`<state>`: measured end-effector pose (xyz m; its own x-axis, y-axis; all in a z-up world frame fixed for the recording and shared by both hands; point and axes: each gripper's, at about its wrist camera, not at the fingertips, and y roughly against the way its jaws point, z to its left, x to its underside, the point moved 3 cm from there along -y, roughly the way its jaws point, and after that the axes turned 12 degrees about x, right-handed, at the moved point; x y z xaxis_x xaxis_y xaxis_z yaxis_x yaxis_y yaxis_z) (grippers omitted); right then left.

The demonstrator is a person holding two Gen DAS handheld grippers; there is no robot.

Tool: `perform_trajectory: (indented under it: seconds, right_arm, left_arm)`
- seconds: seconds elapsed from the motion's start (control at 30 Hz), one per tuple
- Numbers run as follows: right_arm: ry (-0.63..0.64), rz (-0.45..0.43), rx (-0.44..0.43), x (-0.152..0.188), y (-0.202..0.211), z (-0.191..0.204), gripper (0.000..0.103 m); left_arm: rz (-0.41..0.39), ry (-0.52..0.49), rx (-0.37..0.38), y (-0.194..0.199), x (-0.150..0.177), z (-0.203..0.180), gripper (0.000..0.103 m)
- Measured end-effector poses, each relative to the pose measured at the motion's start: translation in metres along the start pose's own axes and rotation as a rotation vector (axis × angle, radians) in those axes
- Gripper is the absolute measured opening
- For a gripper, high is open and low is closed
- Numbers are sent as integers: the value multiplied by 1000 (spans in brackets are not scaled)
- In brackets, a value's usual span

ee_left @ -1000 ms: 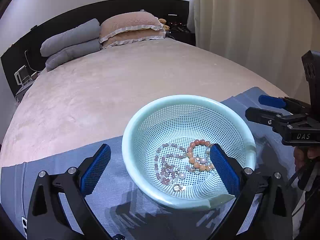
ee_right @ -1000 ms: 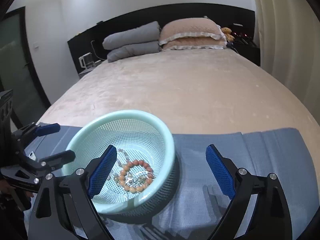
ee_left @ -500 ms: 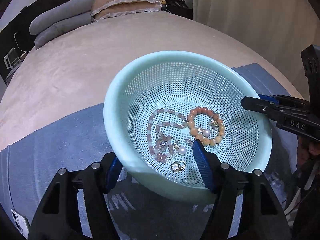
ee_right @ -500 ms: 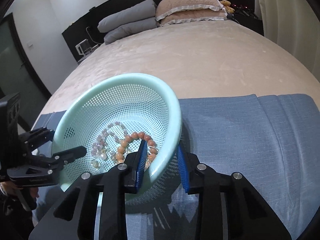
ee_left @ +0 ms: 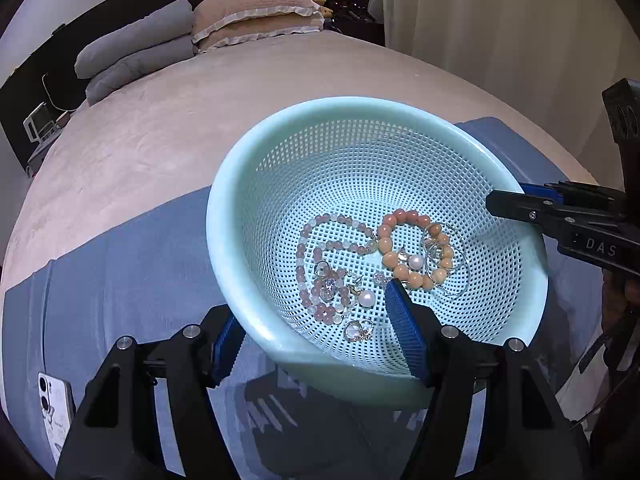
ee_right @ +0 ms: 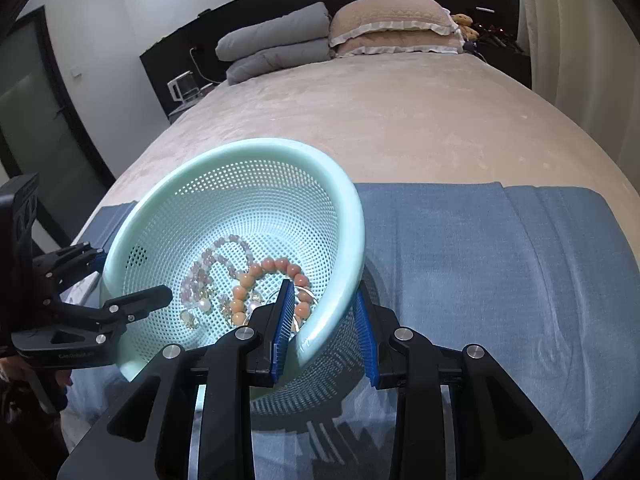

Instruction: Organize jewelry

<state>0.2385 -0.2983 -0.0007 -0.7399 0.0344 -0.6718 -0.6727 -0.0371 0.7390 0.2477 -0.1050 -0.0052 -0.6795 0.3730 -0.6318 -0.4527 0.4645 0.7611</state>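
A mint-green perforated basket (ee_left: 360, 120) is held up off the blue cloth (ee_left: 120, 280), tilted. It also shows in the right wrist view (ee_right: 240, 156). Inside lie an orange bead bracelet (ee_left: 404, 240), a pale pink bead strand (ee_left: 316, 256), pearls and small silver pieces (ee_left: 358, 330). My left gripper (ee_left: 320, 340) is shut on the basket's near rim, one finger inside, one outside. My right gripper (ee_right: 324, 328) is shut on the basket's opposite rim in the same way. The orange bracelet (ee_right: 260, 276) sits just beyond its inner finger.
The blue cloth (ee_right: 480, 260) covers the near end of a beige bed (ee_right: 400, 112). Grey and beige pillows (ee_right: 332, 36) lie at the headboard. A white phone (ee_left: 54, 412) lies on the cloth at lower left. Curtains (ee_left: 500, 20) hang on the right.
Both grippers moved in and shut on opposite sides of the basket rim. The basket has since risen off the cloth and tilted; the jewelry shifted a little inside.
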Motion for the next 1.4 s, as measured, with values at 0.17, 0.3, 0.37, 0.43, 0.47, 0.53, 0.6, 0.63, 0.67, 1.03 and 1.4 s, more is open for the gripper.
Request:
perform_trajectory:
  seconds: [0.17,0.3,0.37,0.43,0.47,0.53,0.6,0.63,0.67,1.03,1.4]
  right_arm:
    - [20,26,-2,26,7,11,28]
    - [20,53,-2,37,4,13,29]
    - [10,74,-5,41,1,14,31]
    - [12,72,-11,44,2,16,33]
    - [18,68,-16,44,3,17,35]
    - [28,44,-17,43,11,20,55]
    - [21,-16,2,40,27,21,69]
    - [7,-44,3,38,36,20,80]
    - [-9,-75,-10,36,46,21,84]
    - [-66,-269,113,52,126,14,95]
    - [-133,-221,182,112,131,6,95]
  left_arm:
    - [23,-4,-8,9,24,-6,67]
    - [41,3,-2,5,35,-6,67]
    - [50,25,3,1,37,-3,67]
    - [47,31,12,-1,39,-2,75]
    - [35,26,-13,0,38,-1,89]
    - [-13,4,-75,8,40,-1,97]
    - [-28,-14,-108,14,41,-1,97]
    - [-30,-18,-121,17,43,-1,97]
    - [-41,-24,-131,22,44,-3,97]
    - [-297,12,-234,106,67,-38,97]
    - [-357,139,-185,128,112,-65,97]
